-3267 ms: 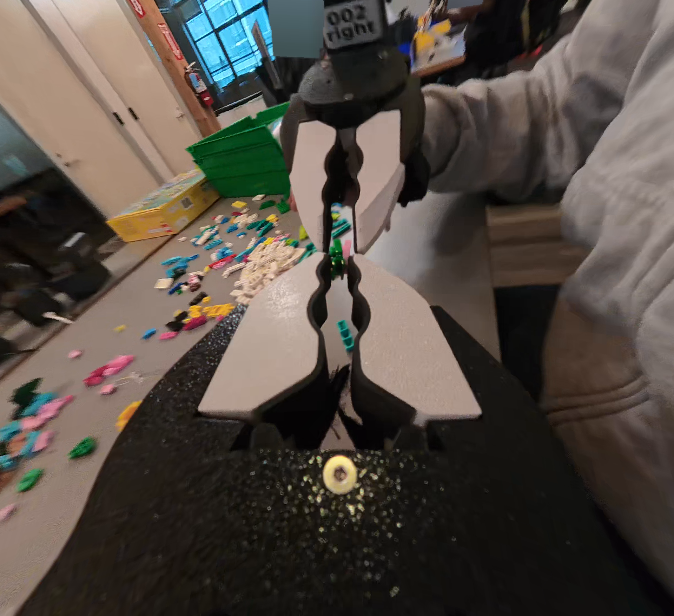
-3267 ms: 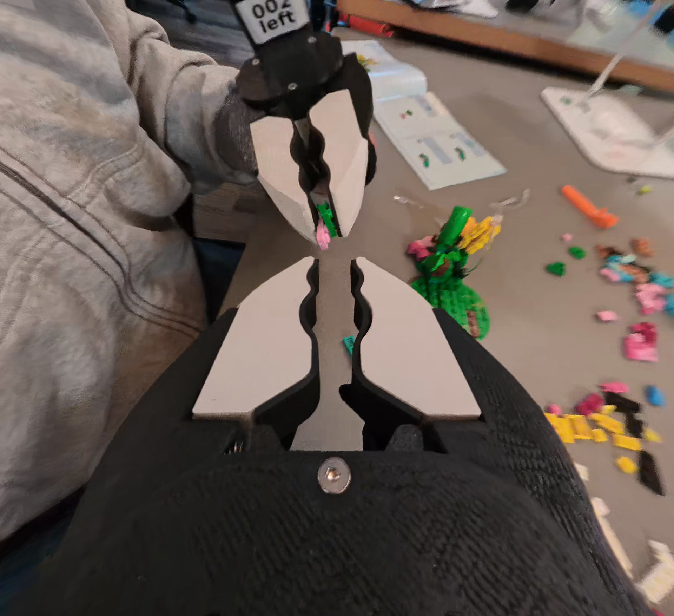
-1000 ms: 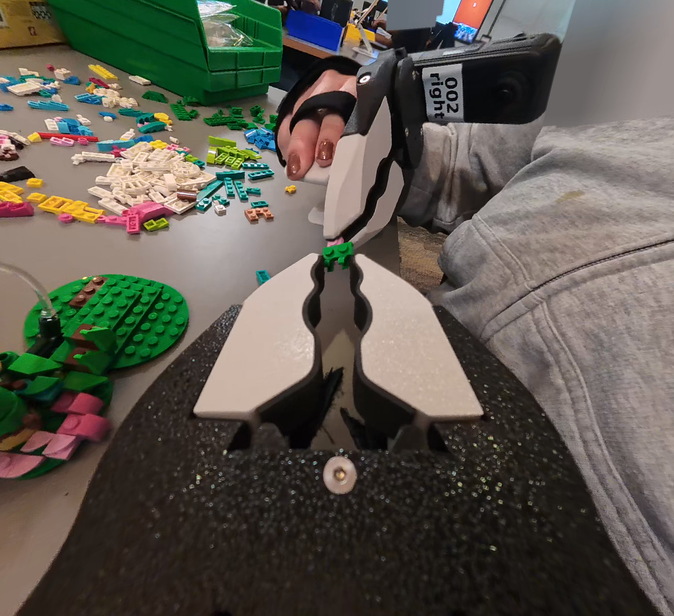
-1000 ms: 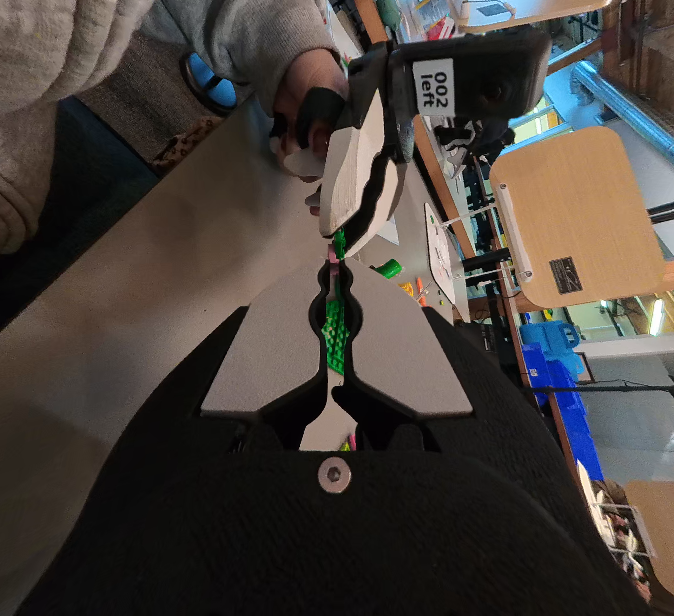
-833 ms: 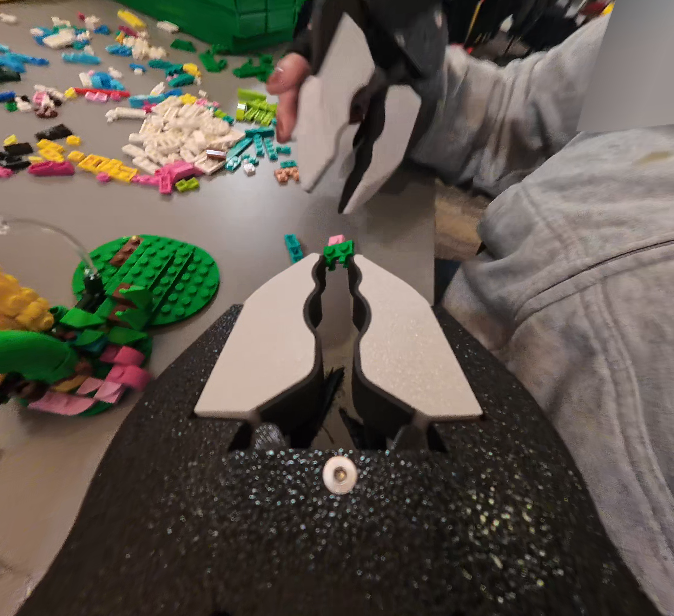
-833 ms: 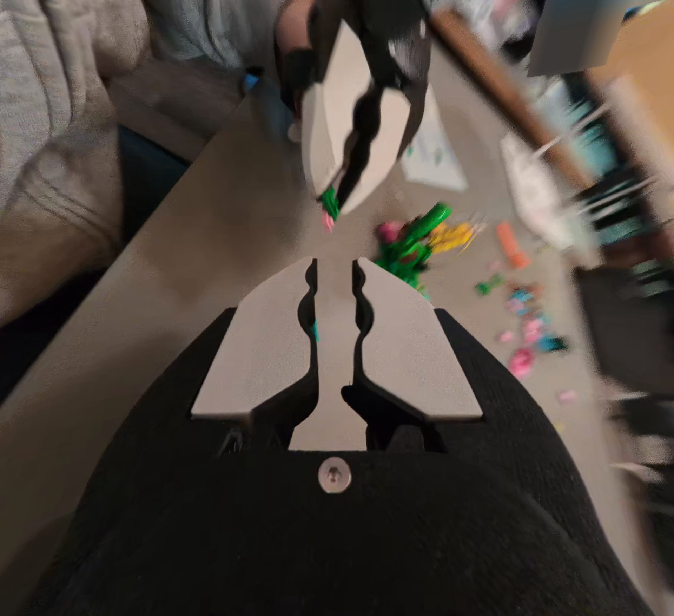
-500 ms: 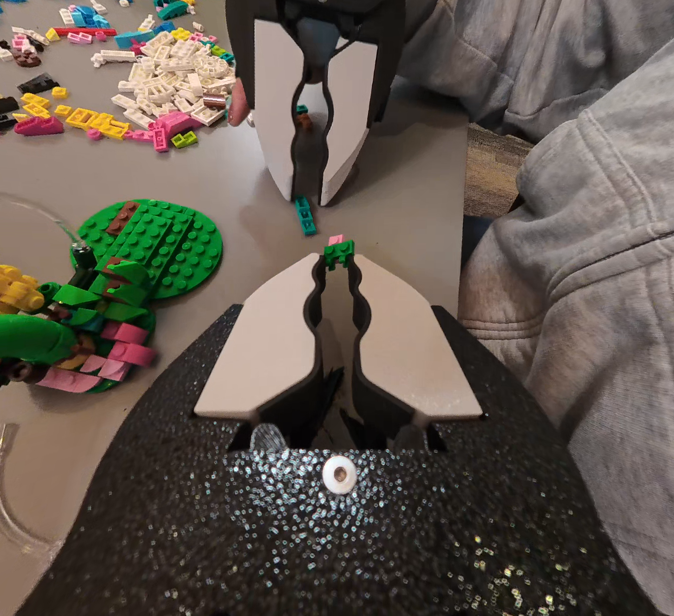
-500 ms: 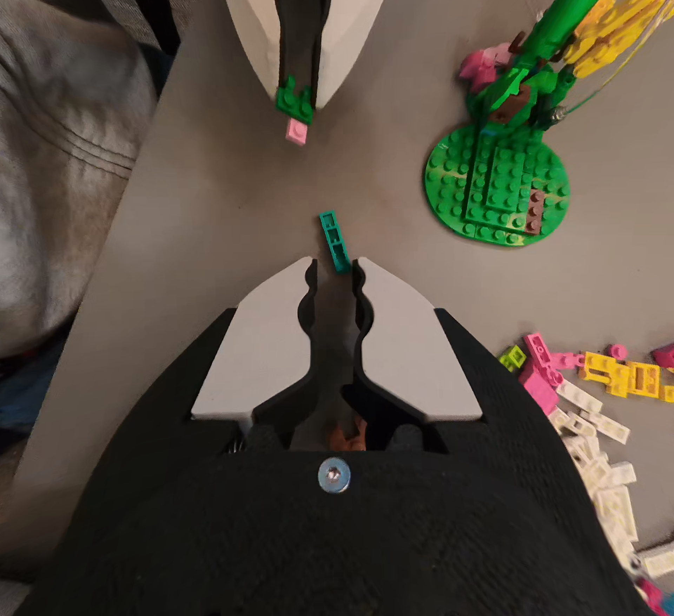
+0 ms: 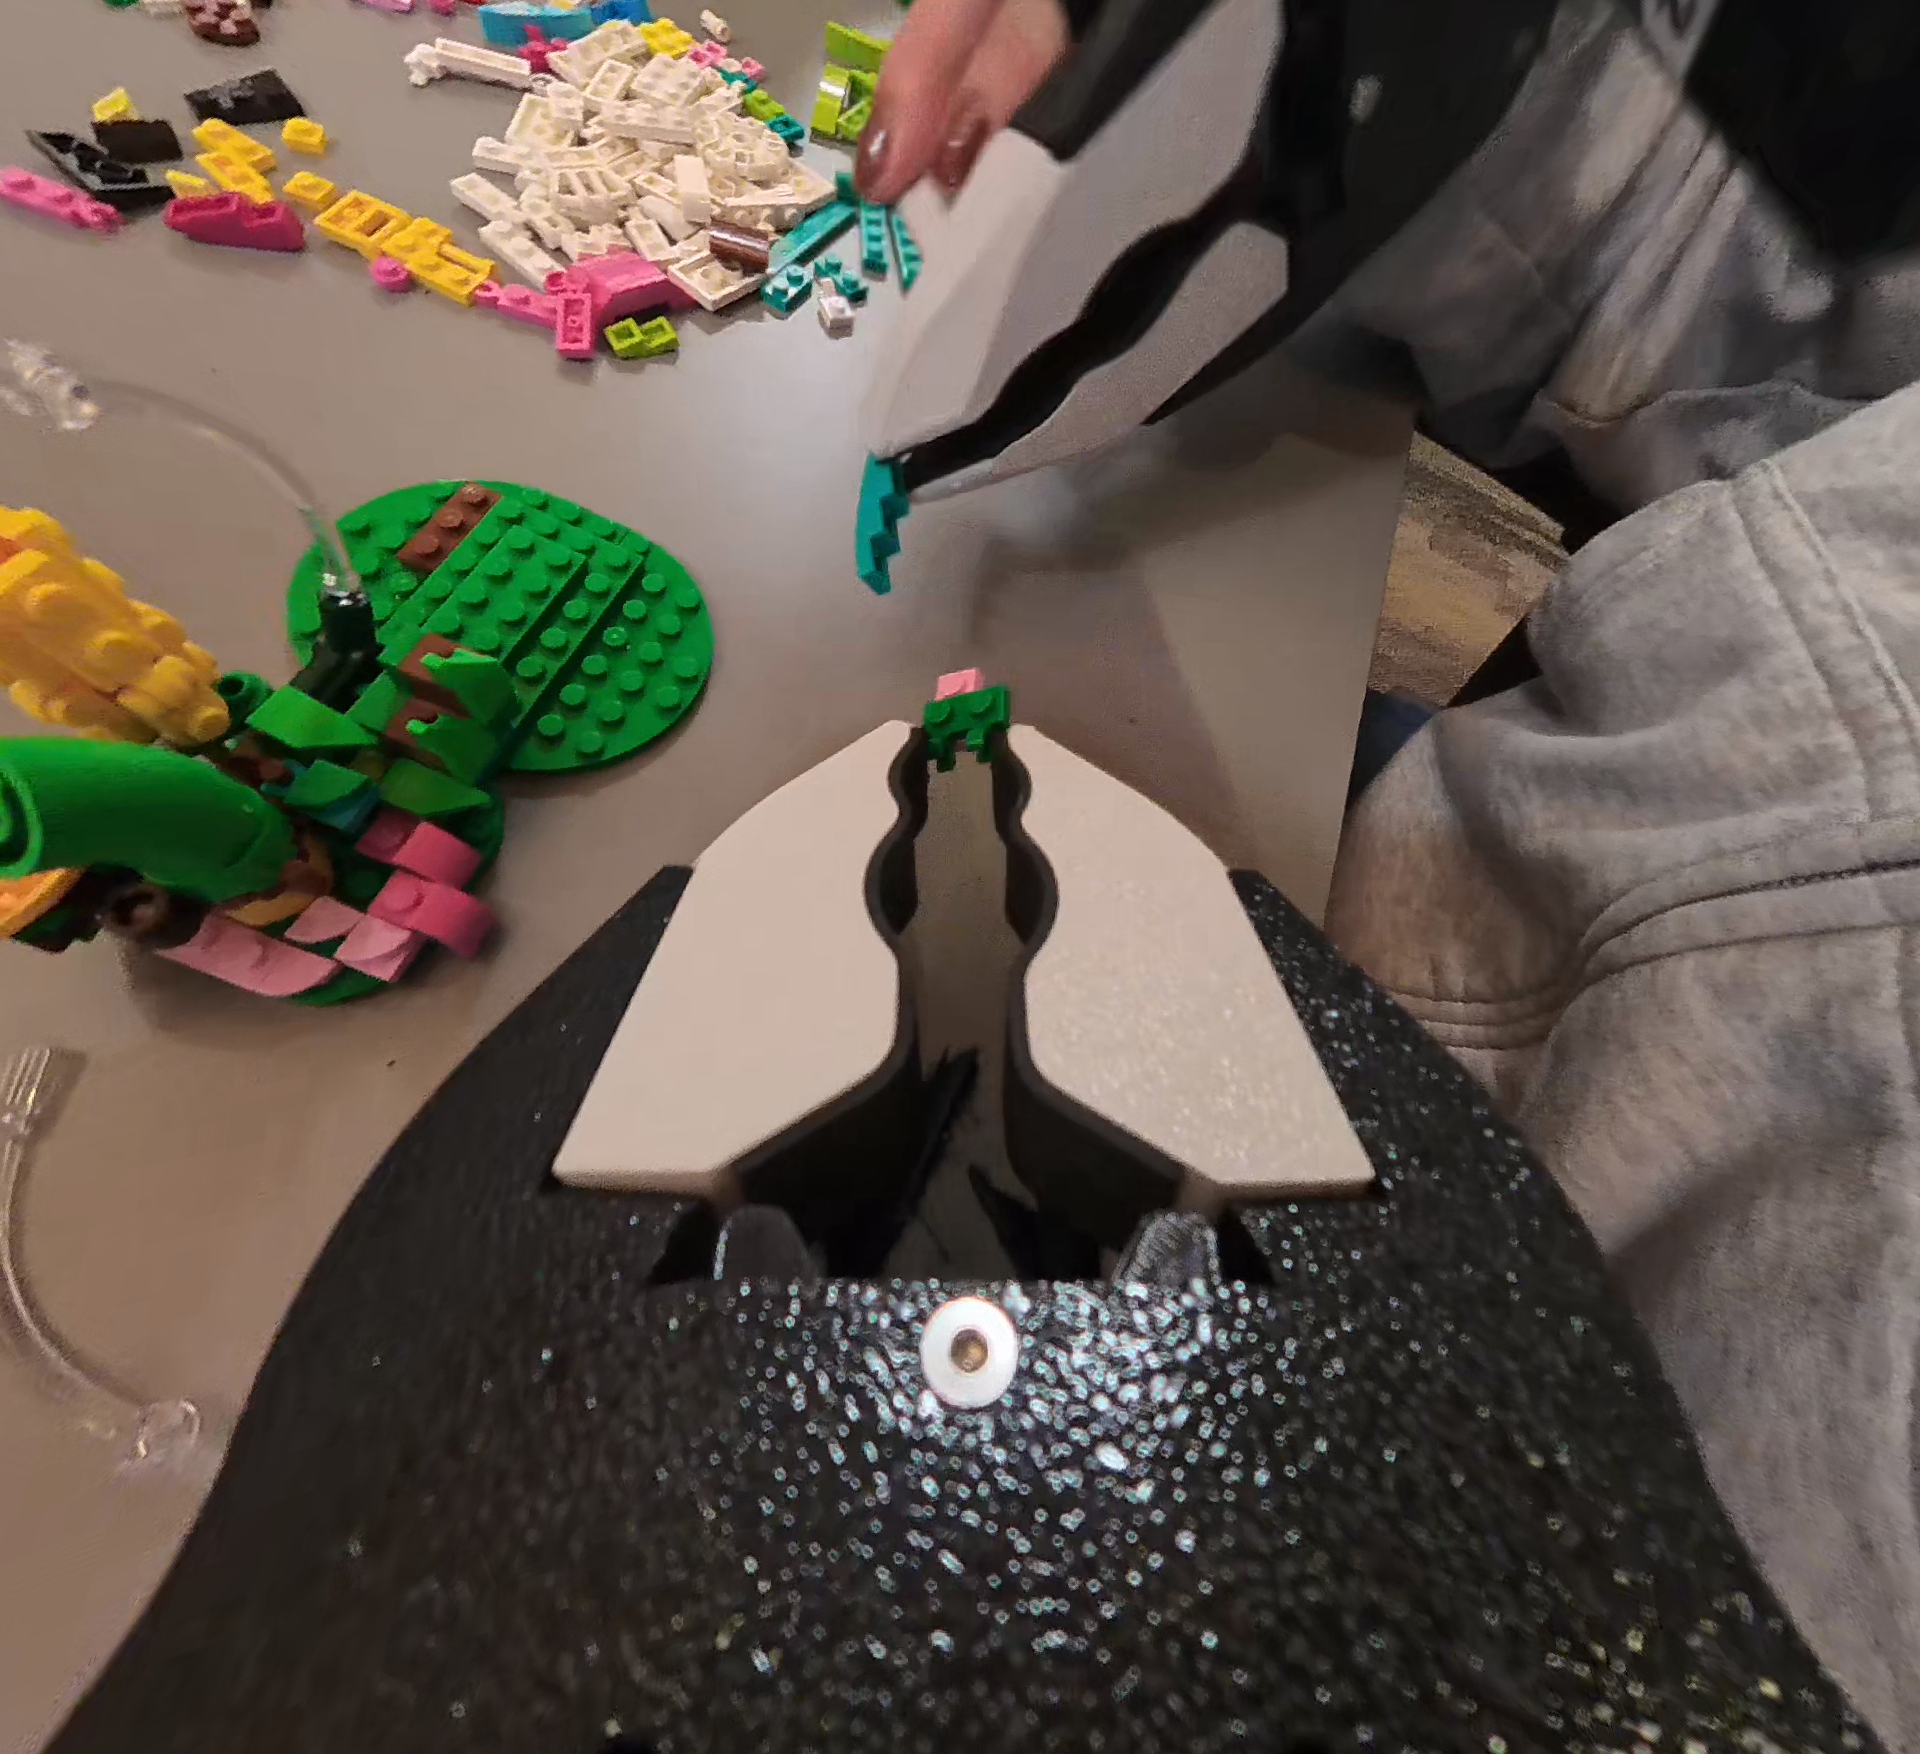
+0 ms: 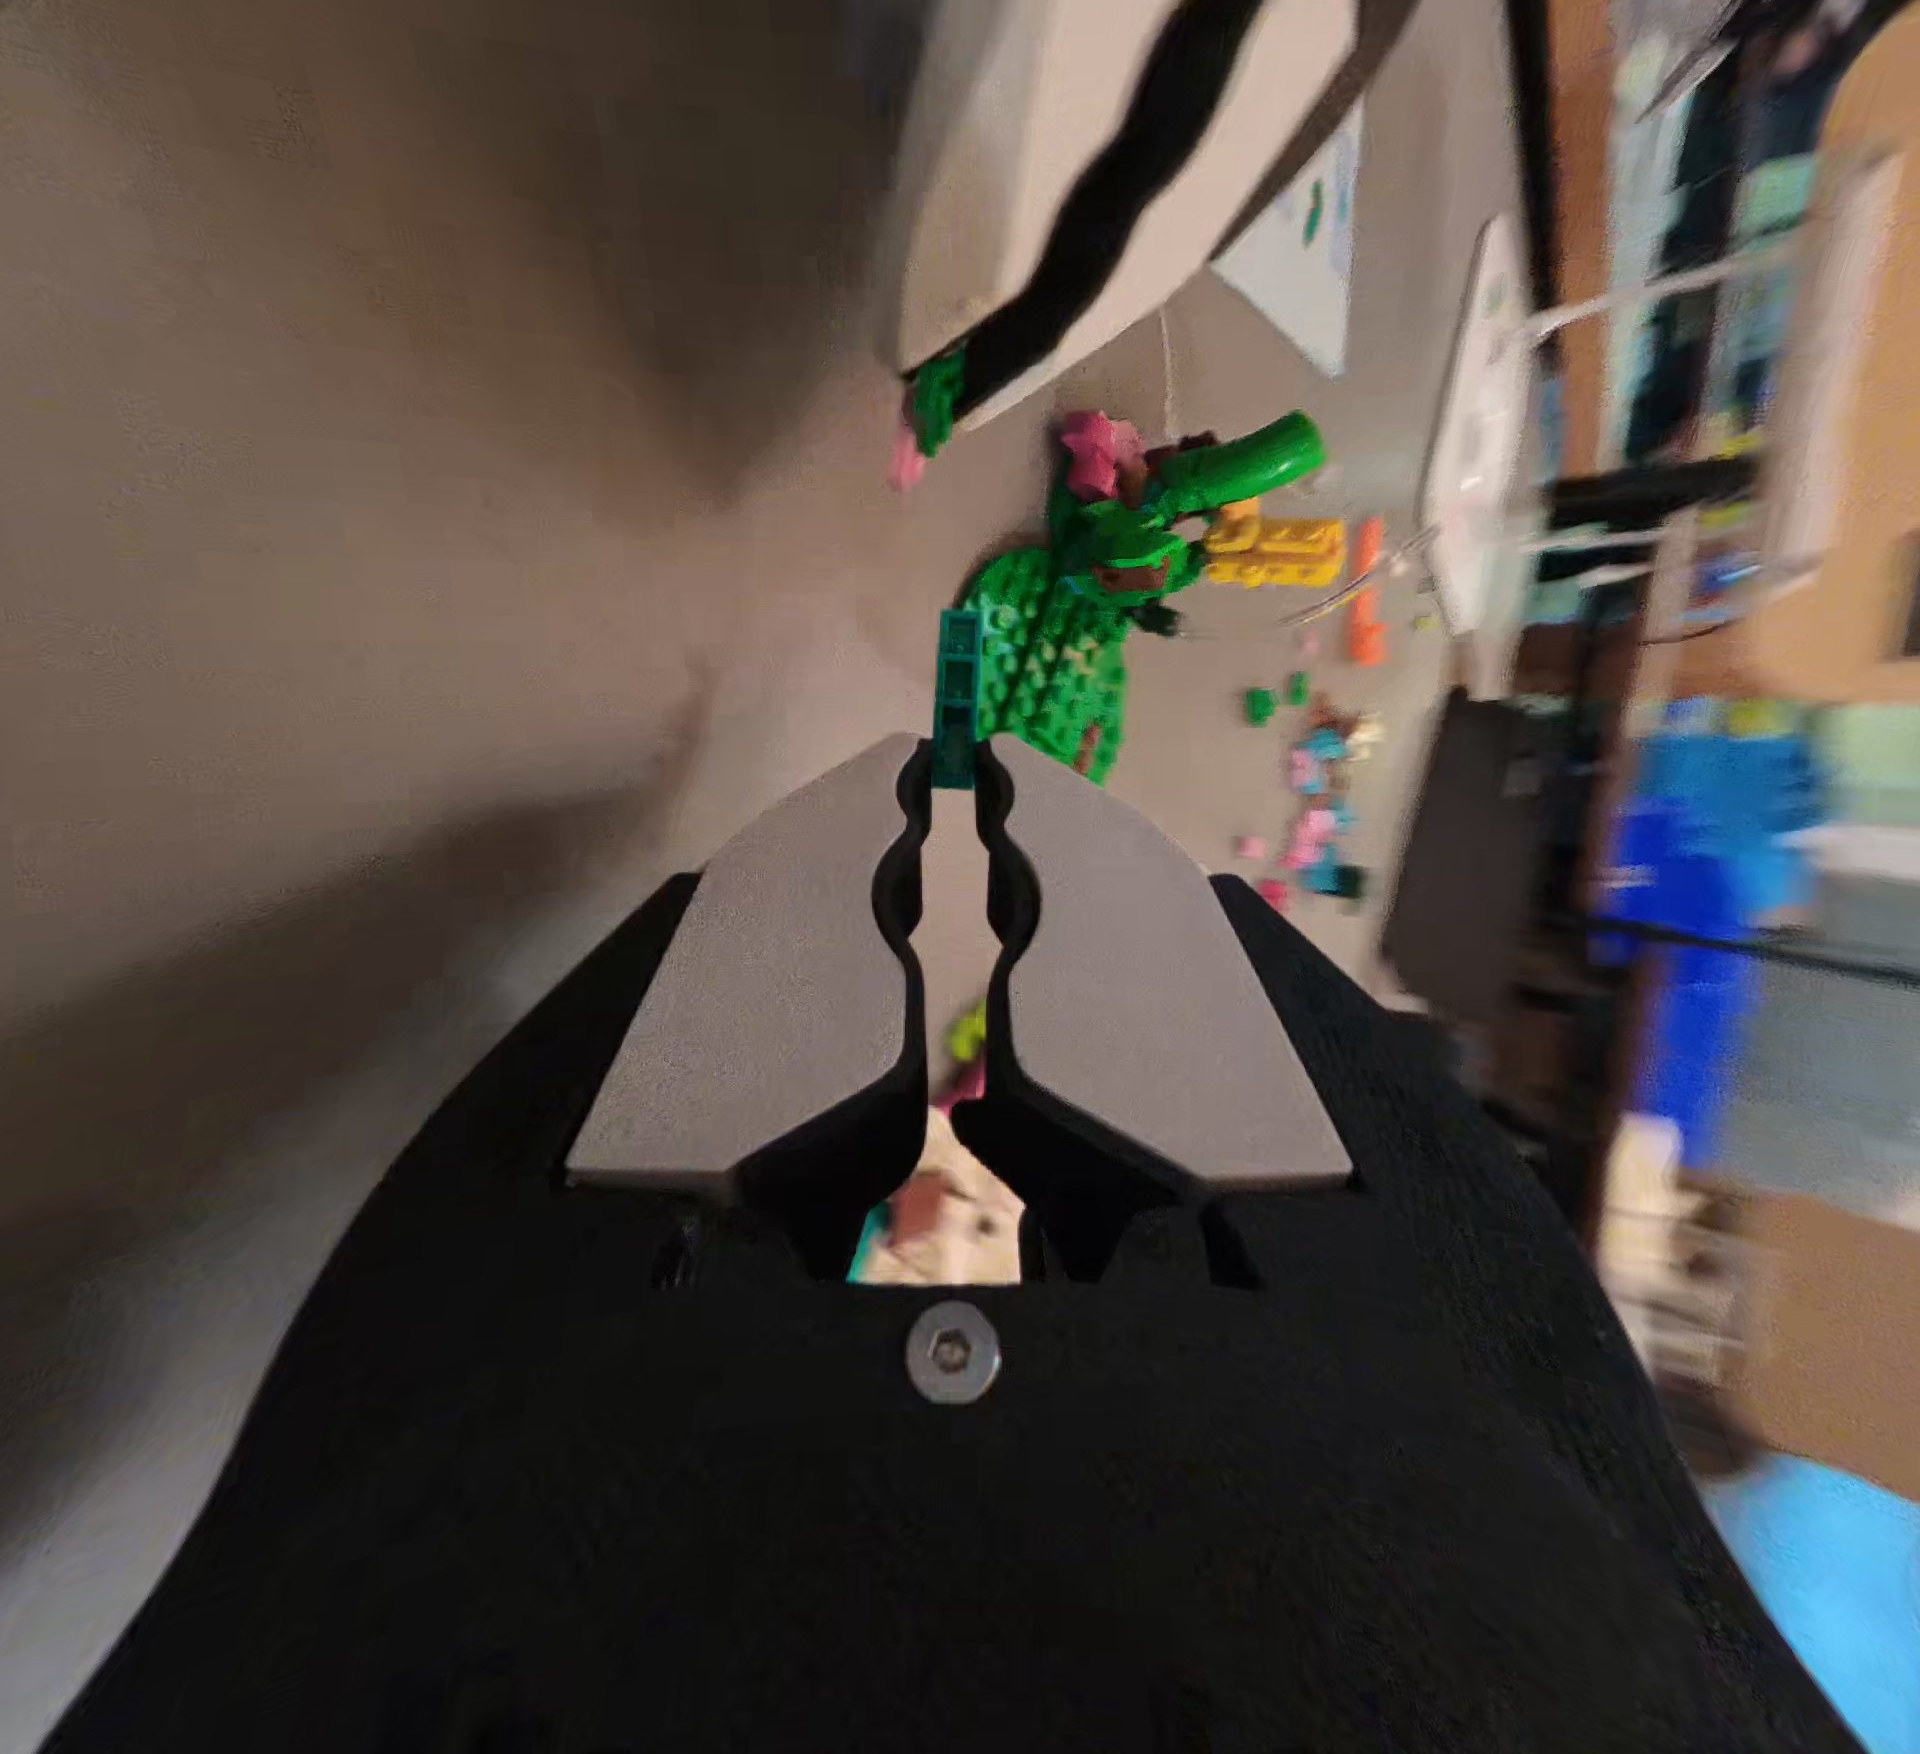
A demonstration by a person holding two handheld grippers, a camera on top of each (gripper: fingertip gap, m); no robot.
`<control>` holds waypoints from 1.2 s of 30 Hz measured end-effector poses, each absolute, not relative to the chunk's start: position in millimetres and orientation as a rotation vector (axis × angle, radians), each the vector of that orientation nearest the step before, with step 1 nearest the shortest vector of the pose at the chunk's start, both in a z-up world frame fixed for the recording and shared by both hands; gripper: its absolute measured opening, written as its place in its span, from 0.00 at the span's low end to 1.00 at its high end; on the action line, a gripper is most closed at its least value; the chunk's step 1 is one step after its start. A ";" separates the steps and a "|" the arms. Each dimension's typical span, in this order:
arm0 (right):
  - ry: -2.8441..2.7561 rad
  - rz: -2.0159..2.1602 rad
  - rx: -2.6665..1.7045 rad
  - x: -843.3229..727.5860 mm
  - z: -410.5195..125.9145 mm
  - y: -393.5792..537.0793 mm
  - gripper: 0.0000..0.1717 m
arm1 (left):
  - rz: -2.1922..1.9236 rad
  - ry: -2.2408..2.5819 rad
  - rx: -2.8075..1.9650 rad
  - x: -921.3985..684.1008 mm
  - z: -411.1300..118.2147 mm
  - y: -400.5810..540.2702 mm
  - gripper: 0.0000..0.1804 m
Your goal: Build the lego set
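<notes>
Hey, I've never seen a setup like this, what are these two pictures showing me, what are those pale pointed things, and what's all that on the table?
No robot here: a person in a grey sweatshirt holds a two-fingered tool in each hand. Each picture comes from a camera mounted on one tool, looking along its two pale fingers.

In the left view, the left hand-held gripper pinches a small green toy brick with a pink piece attached at its tips. In the blurrier right view, the right hand-held gripper grips a long teal toy plate, which sticks out forward. Each tool also appears in the other's picture.

On the grey table lie scattered loose toy bricks in many colours, and a half-built model on a round green studded base with yellow and pink parts.
</notes>
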State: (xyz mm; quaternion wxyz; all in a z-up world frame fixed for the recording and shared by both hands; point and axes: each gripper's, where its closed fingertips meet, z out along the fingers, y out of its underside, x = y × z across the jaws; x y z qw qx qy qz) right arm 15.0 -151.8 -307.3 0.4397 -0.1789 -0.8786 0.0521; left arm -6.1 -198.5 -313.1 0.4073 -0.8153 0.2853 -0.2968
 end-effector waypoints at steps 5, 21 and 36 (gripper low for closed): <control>-2.310 -0.453 -0.030 31.6 -326.3 -134.9 0.03 | -0.732 0.714 -2.082 -6.6 -315.6 -197.9 0.07; -2.341 -0.740 0.544 64.4 -325.5 -150.8 0.04 | -0.749 0.751 -2.075 2.3 -312.4 -203.1 0.07; -2.000 0.703 -1.582 61.2 -300.0 -160.6 0.13 | -0.755 0.766 -2.058 5.3 -310.4 -206.3 0.07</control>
